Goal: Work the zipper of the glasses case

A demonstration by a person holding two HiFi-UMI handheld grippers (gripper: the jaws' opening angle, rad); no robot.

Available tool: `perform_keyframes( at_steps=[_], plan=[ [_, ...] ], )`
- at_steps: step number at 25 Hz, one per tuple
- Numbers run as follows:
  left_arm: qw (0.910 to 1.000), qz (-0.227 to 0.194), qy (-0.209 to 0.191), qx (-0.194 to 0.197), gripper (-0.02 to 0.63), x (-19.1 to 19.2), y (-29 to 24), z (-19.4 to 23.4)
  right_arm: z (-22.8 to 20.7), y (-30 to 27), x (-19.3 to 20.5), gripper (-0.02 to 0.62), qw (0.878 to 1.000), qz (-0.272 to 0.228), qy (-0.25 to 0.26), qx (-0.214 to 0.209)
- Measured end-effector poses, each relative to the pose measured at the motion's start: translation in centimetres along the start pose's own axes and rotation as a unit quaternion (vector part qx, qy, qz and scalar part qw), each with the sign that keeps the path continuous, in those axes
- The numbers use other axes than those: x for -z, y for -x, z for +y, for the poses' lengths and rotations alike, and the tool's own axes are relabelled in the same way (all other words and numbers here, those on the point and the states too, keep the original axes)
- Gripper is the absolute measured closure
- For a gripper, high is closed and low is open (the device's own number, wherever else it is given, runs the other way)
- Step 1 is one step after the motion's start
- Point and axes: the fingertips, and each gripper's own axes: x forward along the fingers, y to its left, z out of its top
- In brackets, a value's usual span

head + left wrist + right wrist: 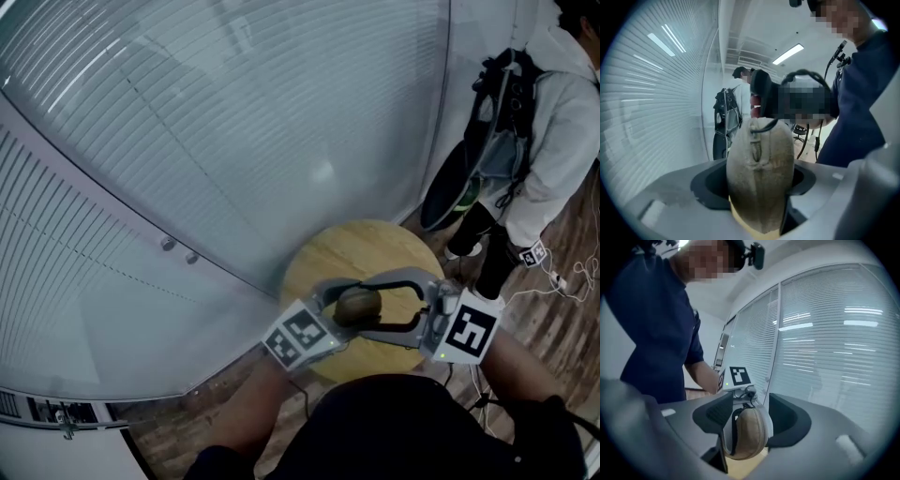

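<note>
The glasses case (357,306) sits over the round wooden table (375,246), between both tools. The left gripper (758,182) is clenched across the case's body, its pads pressing the tan shell on both sides. The right gripper (751,420) stands with jaws parted round the opposite end, close beside it but not seen pressing. Risk one: the right jaws could close on the rounded shell instead of the zipper pull (756,140), so the slider would not move. Risk two: the left grip squeezes across the seam, which may bind the track, and a hard tug could twist the smooth, curved case out of the pads. The right gripper view shows only a dark zipper band (734,432), and the pull is out of sight there. It cannot be determined whether the zipper is open or shut, or whether the case touches the table. The head view shows the case too small for any detail.
</note>
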Motion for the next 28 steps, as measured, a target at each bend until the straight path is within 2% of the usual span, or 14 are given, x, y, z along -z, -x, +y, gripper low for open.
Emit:
perform_keyframes(
  at_steps=[1, 4, 6, 8, 11, 15, 18, 20, 22, 25, 28],
  plan=[
    [0.9999, 0.011, -0.004, 0.006, 0.302, 0.3, -0.4, -0.9, 0.9, -0.4, 0.6, 0.348, 1.0, 0.015, 0.018, -0.006],
    [0.9991, 0.034, -0.014, 0.021, 0.302, 0.6, -1.2, -3.2, 3.0, -0.9, 0.1, 0.351, 0.995, 0.004, 0.094, -0.033],
    [0.9985, 0.043, -0.027, 0.022, 0.301, 0.2, -1.8, -3.8, 3.3, -0.6, -0.1, 0.379, 0.993, 0.004, 0.109, -0.047],
    [0.9981, 0.044, -0.037, 0.02, 0.301, -0.5, -2.1, -4.3, 3.4, 0.0, 0.2, 0.379, 0.991, 0.016, 0.119, -0.059],
    [0.9987, 0.043, -0.023, 0.018, 0.302, -0.5, -1.4, -5.2, 4.2, 0.8, 0.1, 0.383, 0.99, 0.021, 0.12, -0.065],
    [0.9986, 0.049, -0.015, 0.012, 0.301, -0.1, -0.7, -4.8, 3.7, 1.5, -0.2, 0.413, 0.994, 0.022, 0.09, -0.053],
    [0.9982, 0.057, -0.015, -0.002, 0.301, 0.0, -0.5, -4.4, 3.9, 0.6, 0.0, 0.414, 0.996, 0.048, 0.071, -0.038],
    [0.998, 0.061, -0.013, -0.012, 0.301, -0.1, -0.1, -3.8, 3.8, -0.4, 0.0, 0.419, 0.994, 0.063, 0.082, -0.022],
    [0.9978, 0.063, -0.006, -0.02, 0.301, 0.0, 0.3, -3.1, 3.8, -1.3, -0.5, 0.422, 0.993, 0.056, 0.099, -0.013],
    [0.9977, 0.064, -0.001, -0.02, 0.301, 0.0, 0.6, -2.4, 4.2, -1.7, -1.4, 0.423, 0.993, 0.033, 0.11, -0.021],
    [0.9981, 0.06, -0.001, -0.017, 0.301, -0.1, 0.8, -2.5, 3.4, -1.4, -1.6, 0.423, 0.992, 0.035, 0.123, -0.001]
  ],
)
